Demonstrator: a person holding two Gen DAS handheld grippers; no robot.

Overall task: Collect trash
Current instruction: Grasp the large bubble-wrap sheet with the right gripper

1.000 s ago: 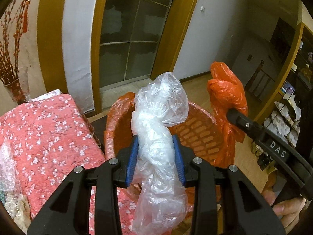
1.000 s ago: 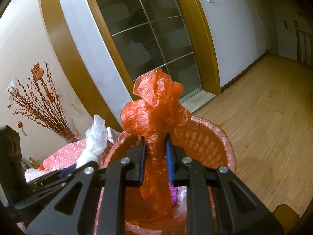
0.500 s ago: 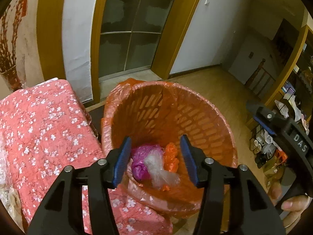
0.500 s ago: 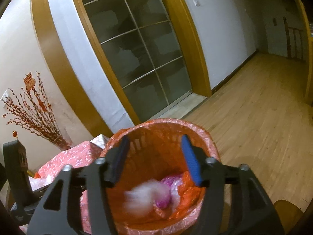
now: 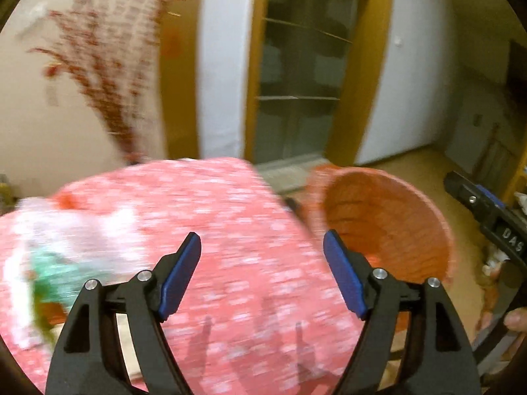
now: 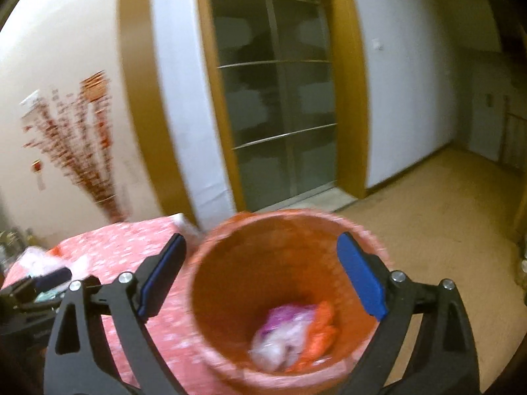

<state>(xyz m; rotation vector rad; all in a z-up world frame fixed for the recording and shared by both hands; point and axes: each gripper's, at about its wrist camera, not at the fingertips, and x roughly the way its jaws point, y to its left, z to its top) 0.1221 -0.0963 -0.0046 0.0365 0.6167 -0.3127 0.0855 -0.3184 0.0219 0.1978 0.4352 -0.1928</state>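
while bagged trash (image 6: 293,339) lies in the basket (image 6: 230,240), right tool (image 6: 260,273) gapes above.

The right gripper (image 6: 262,276) is seen with jaws just opened wide, nothing between them, above an orange basket (image 6: 369,240). Crumpled bags (image 6: 293,335), blurred, perhaps three, lie inside. A floral tablecloth (image 6: 131,243) is seen at nine o'clock.

An orange bin (image 6: 290,296), lined with orange film, is seen upright on the floor just beside a red-clothed table. Crumpled bags (image 6: 293,335), purple, clear and orange, are heaped at its bottom. More blurred bags (image 5: 56,263) are left on the table.
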